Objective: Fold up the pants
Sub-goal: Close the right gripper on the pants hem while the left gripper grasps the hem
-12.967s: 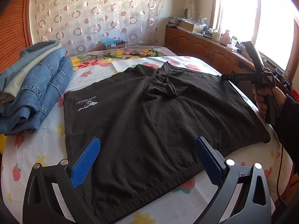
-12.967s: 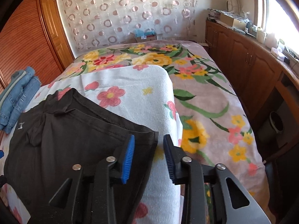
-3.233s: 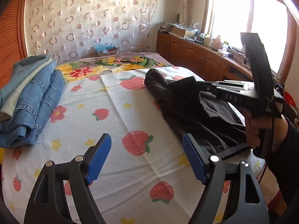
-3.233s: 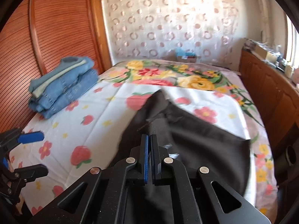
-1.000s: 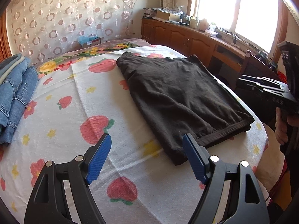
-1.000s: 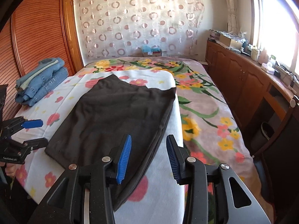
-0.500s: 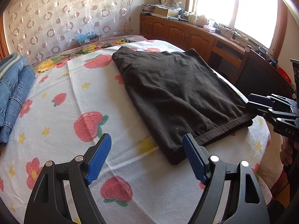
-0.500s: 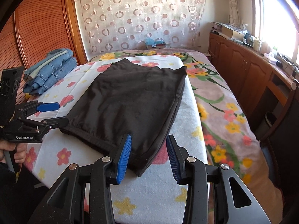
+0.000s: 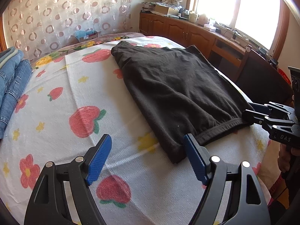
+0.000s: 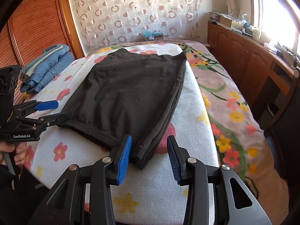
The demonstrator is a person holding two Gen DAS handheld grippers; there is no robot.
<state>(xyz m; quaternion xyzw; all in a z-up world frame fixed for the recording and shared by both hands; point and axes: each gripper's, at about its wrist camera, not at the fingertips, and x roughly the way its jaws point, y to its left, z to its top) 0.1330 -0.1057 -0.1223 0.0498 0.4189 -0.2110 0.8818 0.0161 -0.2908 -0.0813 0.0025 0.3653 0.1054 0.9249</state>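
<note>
Setting: a bed covered by a white towel blanket (image 9: pixel 61 86) printed with strawberries and flowers, in a bedroom with wooden cabinets (image 10: pixel 249 56) under a bright window.
Pants: dark brown pants (image 9: pixel 174 86) lie folded in half lengthwise, flat on the blanket, toward the side of the bed nearer the cabinets; the ribbed waistband end faces the camera and the leg ends point toward the curtain (image 10: pixel 135 13) at the far wall.
Left gripper: the left gripper (image 9: pixel 148 155) hovers low at the near left corner of the waistband with its blue pads spread wide; one pad sits just beside the corner, the other is over bare blanket, and nothing is clamped.
Right gripper: the right gripper (image 10: pixel 149 154) has its pads parted on either side of the near right corner of the pants; the cloth lies between them but neither pad presses it.
Hand: a hand (image 10: pixel 11 153) grips the left tool's handle at the bed's edge.
Elsewhere: a stack of folded blue jeans (image 10: pixel 46 65) rests at the far left of the bed, well apart from the pants.
</note>
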